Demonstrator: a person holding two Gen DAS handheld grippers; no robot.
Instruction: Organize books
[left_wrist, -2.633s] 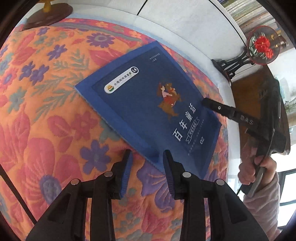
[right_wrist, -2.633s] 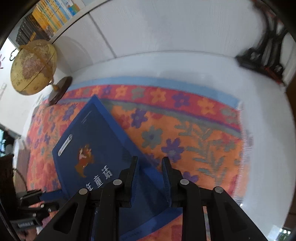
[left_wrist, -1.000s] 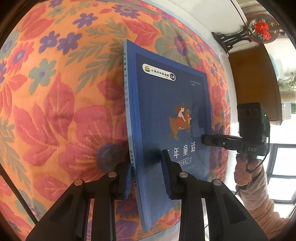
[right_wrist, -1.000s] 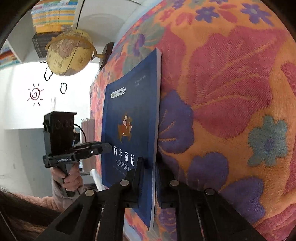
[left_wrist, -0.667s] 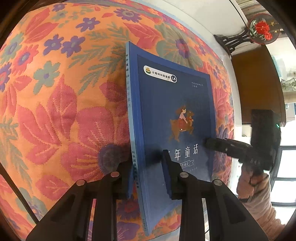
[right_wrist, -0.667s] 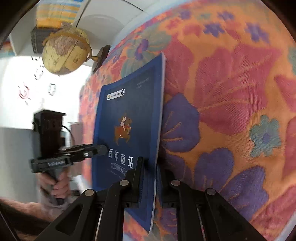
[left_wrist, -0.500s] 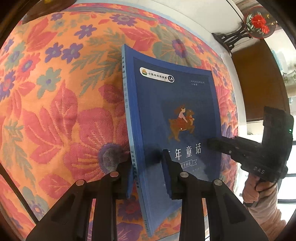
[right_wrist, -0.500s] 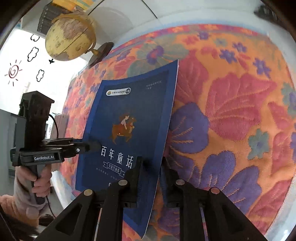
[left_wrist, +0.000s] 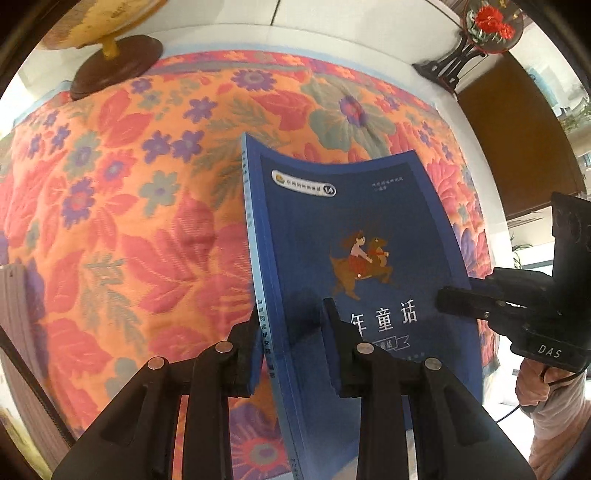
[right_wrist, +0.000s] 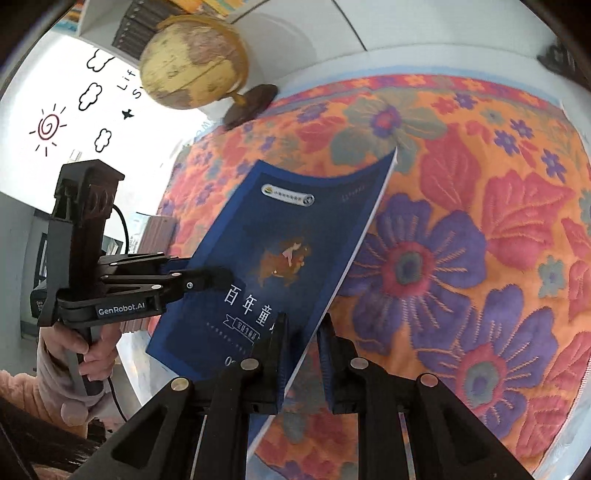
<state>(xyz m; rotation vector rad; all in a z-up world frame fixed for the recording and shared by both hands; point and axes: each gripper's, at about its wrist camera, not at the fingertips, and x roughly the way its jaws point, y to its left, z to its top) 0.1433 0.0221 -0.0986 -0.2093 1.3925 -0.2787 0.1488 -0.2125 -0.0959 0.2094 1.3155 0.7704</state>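
Note:
A thin dark-blue children's book (left_wrist: 351, 229) with a rider picture and white Chinese title hangs above the floral cloth, its cover bowed a little. My left gripper (left_wrist: 291, 314) is shut on the book's lower spine edge, one finger on the cover and one behind. My right gripper (right_wrist: 303, 325) is shut on the opposite, page-side edge of the same book (right_wrist: 295, 221). Each wrist view shows the other tool: the right gripper (left_wrist: 447, 299) reaches in from the right, and the left gripper (right_wrist: 218, 275) from the left, held by a hand in a pink sleeve.
The orange floral cloth (left_wrist: 129, 221) covers a white table. A globe (right_wrist: 192, 59) on a dark round base (left_wrist: 114, 62) stands at the far left corner. A red embroidered ornament on a black stand (left_wrist: 491, 22) sits far right. Book spines show on a shelf (right_wrist: 136, 22).
The book went from lying flat on the cloth to being gripped at both side edges and raised. Both grippers have risen and tilted, bringing the globe into view.

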